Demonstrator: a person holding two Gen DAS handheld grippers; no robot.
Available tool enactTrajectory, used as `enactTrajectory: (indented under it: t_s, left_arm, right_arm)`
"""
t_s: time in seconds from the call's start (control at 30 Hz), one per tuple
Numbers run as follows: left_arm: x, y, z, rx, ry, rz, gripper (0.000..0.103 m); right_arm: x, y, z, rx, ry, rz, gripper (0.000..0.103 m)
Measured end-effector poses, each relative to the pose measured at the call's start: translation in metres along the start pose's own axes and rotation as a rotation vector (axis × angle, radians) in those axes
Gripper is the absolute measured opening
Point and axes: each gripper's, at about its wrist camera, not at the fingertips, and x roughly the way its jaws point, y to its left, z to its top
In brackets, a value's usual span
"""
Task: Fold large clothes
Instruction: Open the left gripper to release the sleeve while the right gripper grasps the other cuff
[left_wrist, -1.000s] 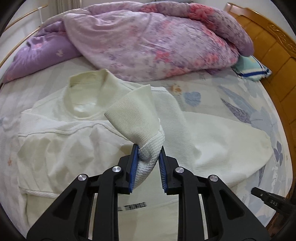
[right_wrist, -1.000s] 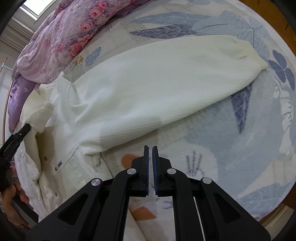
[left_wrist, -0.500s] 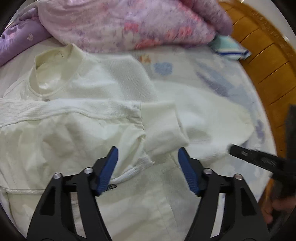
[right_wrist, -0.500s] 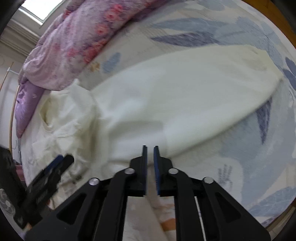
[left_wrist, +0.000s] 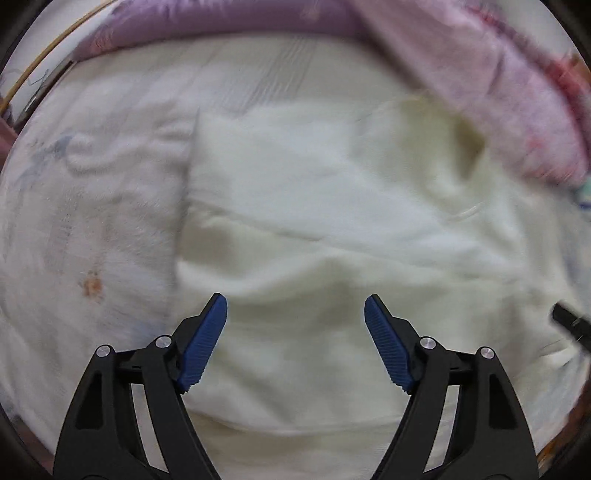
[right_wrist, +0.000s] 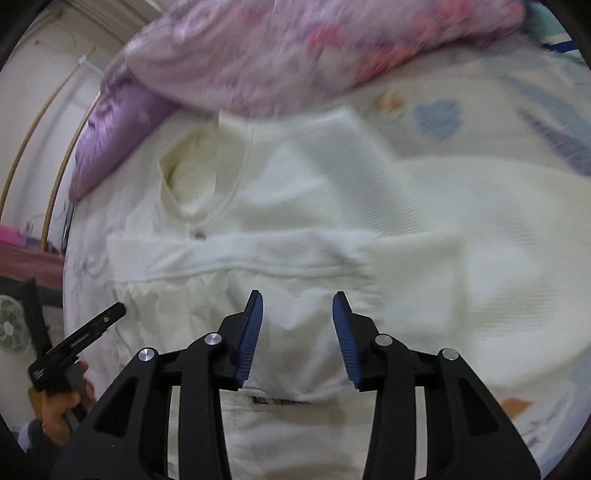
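The cream sweater (right_wrist: 295, 206) lay flat below the purple quilt (right_wrist: 280, 55). The left gripper (left_wrist: 295, 310) gaped wide and the right gripper (right_wrist: 297, 306) stood partly parted, both just opening, empty. Only the right view showed one sleeve (right_wrist: 236, 254) folded across the chest and the person's hand (right_wrist: 59, 406).

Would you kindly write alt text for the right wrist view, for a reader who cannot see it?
The open right gripper hangs above a cream sweater spread on a bed, one sleeve folded across its chest, with nothing between its blue pads. A purple floral quilt is bunched behind the collar, and the left gripper shows at the left edge.
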Motion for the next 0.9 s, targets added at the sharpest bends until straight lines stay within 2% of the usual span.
enactTrajectory:
  t_s: [0.07,0.13,0.17,0.23,0.27,0.3,0.37,0.5,0.57,0.6,0.63,0.67,0.7,0.73,0.77,0.83,0.9]
  left_arm:
    - [0.022,0.01,-0.003,0.047,0.071,0.062,0.078]
    - [0.032,0.013,-0.008,0.09,0.08,0.093,0.079]
    - [0.033,0.015,-0.01,0.099,0.076,0.093,0.08]
    - [0.035,0.019,-0.01,0.081,0.069,0.074,0.08]
    - [0.036,0.022,-0.01,0.072,0.067,0.068,0.081]
    - [0.036,0.023,-0.011,0.068,0.065,0.065,0.082]
    - [0.036,0.026,-0.011,0.066,0.061,0.065,0.082]
    - [0.015,0.015,-0.023,0.07,0.028,0.103,0.081]
    - [-0.005,0.004,-0.038,0.055,-0.009,0.055,0.081]
    - [-0.01,-0.001,-0.044,0.064,-0.016,0.05,0.081]
    - [-0.011,-0.009,-0.052,0.088,-0.014,0.051,0.081]
    - [-0.006,-0.016,-0.061,0.122,0.013,0.054,0.081]
    - [0.004,-0.02,-0.071,0.15,0.051,0.073,0.081]
    - [0.015,-0.021,-0.077,0.158,0.078,0.083,0.081]
    - [0.024,-0.017,-0.081,0.146,0.099,0.07,0.082]
    - [0.027,-0.004,-0.079,0.086,0.092,0.021,0.082]
    - [0.027,0.0,-0.073,0.075,0.095,0.022,0.082]
  right_arm:
    - [0.022,-0.003,0.002,-0.061,0.077,-0.052,0.037]
    - [0.025,-0.018,0.0,-0.095,0.087,-0.134,0.033]
    - [0.023,-0.03,0.0,-0.085,0.085,-0.146,0.02]
    - [0.02,-0.059,-0.001,-0.021,0.113,-0.121,0.0]
    - [0.019,-0.068,-0.002,0.006,0.119,-0.103,0.0]
    - [0.017,-0.075,-0.004,0.014,0.116,-0.141,0.0]
    - [0.015,-0.078,-0.009,0.0,0.116,-0.143,0.0]
    - [0.002,-0.061,-0.014,-0.005,0.09,-0.162,0.008]
    - [-0.004,-0.05,-0.021,-0.021,0.067,-0.134,0.01]
    - [-0.005,-0.046,-0.024,-0.034,0.065,-0.126,0.015]
    - [-0.003,-0.04,-0.029,-0.064,0.072,-0.13,0.024]
    - [0.0,-0.037,-0.032,-0.093,0.084,-0.149,0.027]
    - [0.006,-0.04,-0.037,-0.118,0.095,-0.204,0.027]
    - [0.011,-0.045,-0.039,-0.115,0.101,-0.222,0.023]
    - [0.012,-0.055,-0.041,-0.086,0.101,-0.192,0.021]
    - [0.011,-0.07,-0.042,-0.033,0.088,-0.126,0.017]
    - [0.011,-0.071,-0.042,-0.032,0.092,-0.124,0.017]
